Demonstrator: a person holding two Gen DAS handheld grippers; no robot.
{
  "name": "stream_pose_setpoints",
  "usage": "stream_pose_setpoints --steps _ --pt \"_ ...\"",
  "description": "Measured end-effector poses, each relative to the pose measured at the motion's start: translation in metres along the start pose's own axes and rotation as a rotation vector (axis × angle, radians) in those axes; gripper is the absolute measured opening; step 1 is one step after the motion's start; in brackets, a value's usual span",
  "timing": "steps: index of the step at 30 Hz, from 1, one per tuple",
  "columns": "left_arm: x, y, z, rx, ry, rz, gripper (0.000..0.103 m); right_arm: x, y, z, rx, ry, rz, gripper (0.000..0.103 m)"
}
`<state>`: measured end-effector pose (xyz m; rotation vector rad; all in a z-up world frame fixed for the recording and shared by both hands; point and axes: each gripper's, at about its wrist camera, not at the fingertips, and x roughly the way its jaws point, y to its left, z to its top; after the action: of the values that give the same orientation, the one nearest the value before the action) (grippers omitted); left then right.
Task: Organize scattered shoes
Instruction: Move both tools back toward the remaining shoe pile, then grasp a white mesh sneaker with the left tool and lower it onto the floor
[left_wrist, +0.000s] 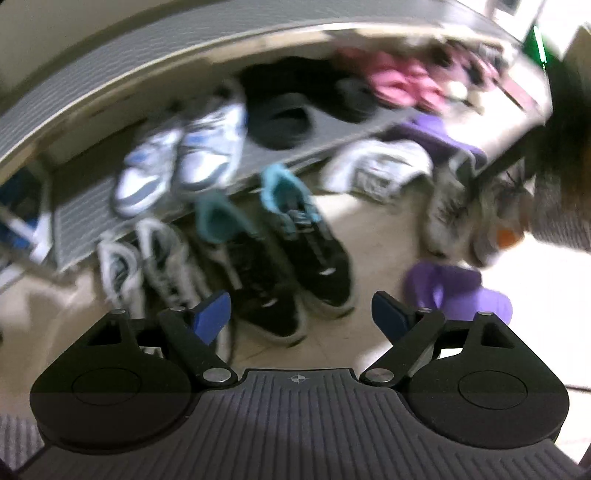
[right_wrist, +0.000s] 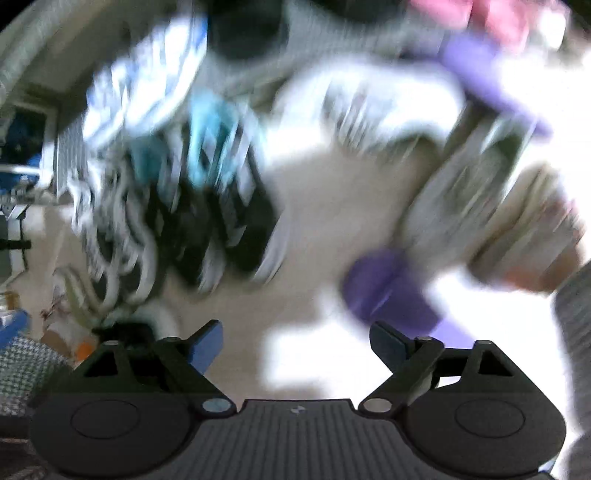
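On the shelf at upper left sit white-blue sneakers, then black shoes and pink slippers, black-teal sneakers on the floor below, a purple slipper lower right, while the left gripper and right gripper gape wide, both empty.

bare floor, black sneakers alongside

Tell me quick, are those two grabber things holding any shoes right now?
Left gripper: open, nothing between its fingers; black sneakers lie on the floor beyond it.
Right gripper: open, holding nothing.
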<state>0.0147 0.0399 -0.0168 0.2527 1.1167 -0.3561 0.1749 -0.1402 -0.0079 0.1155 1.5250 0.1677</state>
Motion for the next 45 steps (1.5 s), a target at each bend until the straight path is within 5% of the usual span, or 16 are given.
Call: stream_pose_setpoints --steps 3,8,10,14,21,33,35,38,42,45 --pt "0.021 -0.038 0.021 0.146 -0.028 0.019 0.084 -0.021 -0.043 0.022 0.067 -0.111 0.039 0.092" --pt "0.082 -0.102 0.071 0.351 -0.086 0.063 0.077 -0.030 -0.132 0.033 0.493 -0.203 0.214 0.087" --pt "0.109 -0.126 0.090 0.437 -0.124 0.083 0.077 -0.041 -0.145 0.040 0.511 -0.246 0.298 0.087" --pt "0.161 -0.164 0.118 0.631 -0.157 0.113 0.076 -0.062 -0.160 0.046 0.530 -0.325 0.291 0.090" --pt "0.233 -0.191 0.127 0.854 -0.162 0.171 0.075 -0.075 -0.197 0.044 0.660 -0.347 0.402 0.091" --pt "0.336 -0.212 0.132 1.060 -0.096 0.365 0.070 -0.097 -0.223 0.037 0.742 -0.367 0.486 0.094" --pt "0.349 -0.213 0.133 1.094 -0.079 0.388 0.063 -0.097 -0.223 0.038 0.744 -0.360 0.493 0.094" --pt "0.347 -0.208 0.149 0.999 -0.057 0.373 0.052 -0.097 -0.223 0.038 0.747 -0.349 0.503 0.094" --pt "0.317 -0.189 0.168 0.822 -0.072 0.336 0.015 -0.095 -0.216 0.042 0.726 -0.324 0.506 0.094" --pt "0.284 -0.165 0.189 0.617 -0.064 0.287 0.010 -0.098 -0.205 0.045 0.687 -0.334 0.496 0.094"
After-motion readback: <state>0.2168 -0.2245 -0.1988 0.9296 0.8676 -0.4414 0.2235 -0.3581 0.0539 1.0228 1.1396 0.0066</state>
